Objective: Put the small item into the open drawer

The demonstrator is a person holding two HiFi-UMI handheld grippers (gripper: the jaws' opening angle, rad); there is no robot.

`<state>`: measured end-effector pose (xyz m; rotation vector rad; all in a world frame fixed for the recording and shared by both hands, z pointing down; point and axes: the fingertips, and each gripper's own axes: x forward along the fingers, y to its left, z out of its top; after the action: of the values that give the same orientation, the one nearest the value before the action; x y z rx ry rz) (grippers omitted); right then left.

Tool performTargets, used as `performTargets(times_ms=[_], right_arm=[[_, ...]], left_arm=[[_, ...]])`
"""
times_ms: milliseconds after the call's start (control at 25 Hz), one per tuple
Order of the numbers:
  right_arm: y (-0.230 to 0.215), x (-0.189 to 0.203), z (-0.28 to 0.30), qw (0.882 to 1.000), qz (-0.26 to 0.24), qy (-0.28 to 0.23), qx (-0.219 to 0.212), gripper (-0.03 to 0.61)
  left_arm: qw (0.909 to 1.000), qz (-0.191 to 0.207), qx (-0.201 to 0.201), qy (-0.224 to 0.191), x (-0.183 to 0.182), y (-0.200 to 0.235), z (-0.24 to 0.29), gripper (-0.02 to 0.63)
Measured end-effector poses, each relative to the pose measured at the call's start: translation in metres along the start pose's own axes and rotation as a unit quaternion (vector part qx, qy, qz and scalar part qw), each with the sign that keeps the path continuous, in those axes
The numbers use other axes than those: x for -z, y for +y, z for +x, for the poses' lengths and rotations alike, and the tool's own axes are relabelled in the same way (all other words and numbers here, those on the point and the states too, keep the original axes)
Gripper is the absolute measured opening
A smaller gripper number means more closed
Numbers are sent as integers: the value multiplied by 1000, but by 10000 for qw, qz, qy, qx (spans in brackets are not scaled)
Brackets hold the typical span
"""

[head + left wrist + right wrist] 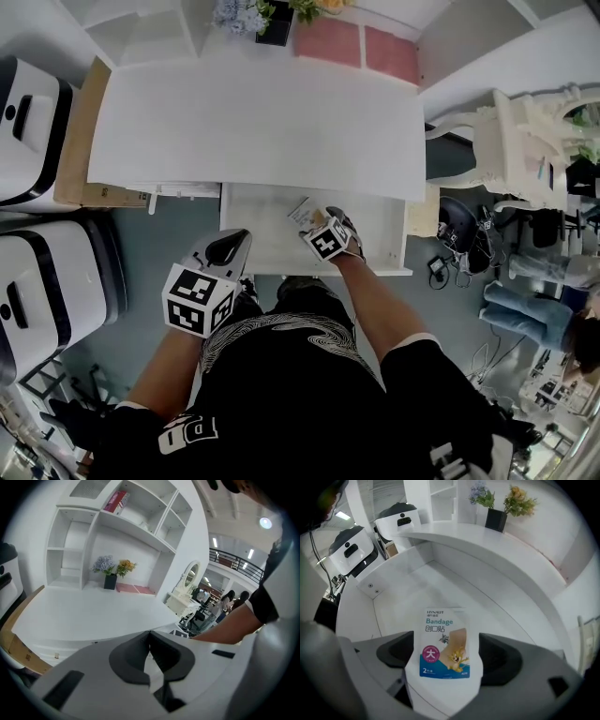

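White packet of bandages (442,630) sits pinched between the jaws of our right gripper (446,651), over the floor of the open drawer (417,585). Our left gripper (151,654) has its jaws closed on nothing. If we let go too near the front edge, the packet could tip out and fall. Only the head view shows that edge. Only the right gripper view shows the packet's picture.

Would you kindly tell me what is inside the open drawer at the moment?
Only the bandage packet, held in the right gripper's jaws over the drawer's bare white floor. The drawer's rear is covered by the desktop.
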<state>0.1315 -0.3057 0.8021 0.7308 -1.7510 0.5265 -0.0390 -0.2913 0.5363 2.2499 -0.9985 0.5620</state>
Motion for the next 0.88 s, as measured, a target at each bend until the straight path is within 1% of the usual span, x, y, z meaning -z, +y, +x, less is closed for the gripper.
performTargets(times_ms=[80,160,240,280,360,440,480,560,640,760,880], right_arm=[[-1,-5,-13,9997,175,-179,82,428],[0,-15,-31,9979,388,-491,146,426],[4,-25,-50,9938,680,-863,189,423],[6,-31,-62,9905,848,-1061,232,384],[6,-39,-88,9805,1246,-1475,367,194],[9,-46,-118,9652,1730,-1922,389,61],[13,-49,-133,9566,1945,-2145,331,9],[26,-55,-163,9389,2261,-2592,109,8],[41,-63,-193,9214,2464,-3002,-143,8],[61,-75,-236,8948,2669,-3550,-447,6],[79,-81,-272,8706,2828,-3982,-600,6]], left_arm=[[9999,94,74,-57,-4,-2,-2,14],[9996,195,151,-109,-7,-5,-4,14],[9992,281,213,-167,-9,-7,-9,14],[9990,320,239,-203,-10,-8,-11,14],[9984,399,295,-276,-12,-11,-17,14],[9977,479,357,-329,-13,-15,-22,14],[9973,514,389,-343,-12,-17,-25,14],[9966,578,460,-363,-10,-21,-32,14],[9957,643,544,-386,-8,-26,-38,14],[9938,749,693,-434,-5,-33,-47,14],[9915,860,851,-472,0,-45,-57,14]])
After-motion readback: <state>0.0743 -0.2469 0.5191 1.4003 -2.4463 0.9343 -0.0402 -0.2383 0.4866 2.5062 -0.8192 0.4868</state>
